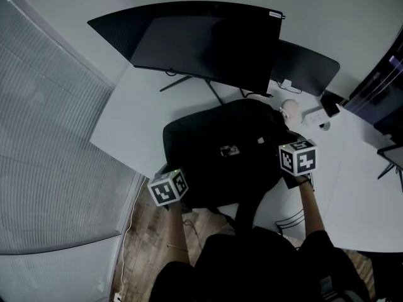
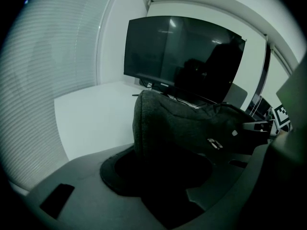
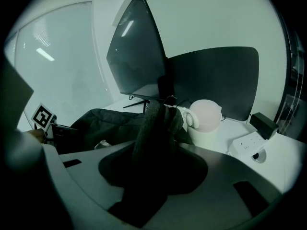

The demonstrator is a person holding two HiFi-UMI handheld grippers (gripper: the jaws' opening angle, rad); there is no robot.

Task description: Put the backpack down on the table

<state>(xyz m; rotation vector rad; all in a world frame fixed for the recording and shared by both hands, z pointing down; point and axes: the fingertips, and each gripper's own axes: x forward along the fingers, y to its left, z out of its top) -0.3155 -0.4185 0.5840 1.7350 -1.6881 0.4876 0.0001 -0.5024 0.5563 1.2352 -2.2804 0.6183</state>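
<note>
Window blinds (image 1: 44, 106): they cover the whole left side of the head view, beyond the tabletop's left edge.
Table (image 1: 135, 121): white, with the monitors along its far edge and bare surface toward its left corner.
Curved monitor (image 1: 208, 43): dark screen on a thin-legged stand at the far edge of the tabletop, directly behind the backpack.
Second monitor (image 1: 308, 68): smaller and also dark, toward the far right corner, partly behind the curved one.
Backpack (image 1: 220, 162): black, lying flat on the tabletop between the curved monitor's stand and the near edge, with a strap hanging over that edge.
Left gripper (image 2: 160, 176): at the backpack's near left corner. Its jaws stand apart, and the rounded corner of the bag sits loosely in the gap rather than being pinched.
Right gripper (image 3: 148, 176): at the backpack's near right side, clenched on a fold of the bag's fabric, which rises from between the jaws as a narrow ridge.
White rounded object (image 3: 206, 121): it stands on the tabletop just beside the backpack's far right corner, in front of the second monitor.
Power strip (image 3: 249, 145): white, lying near the tabletop's right side, just beyond the rounded object.
</note>
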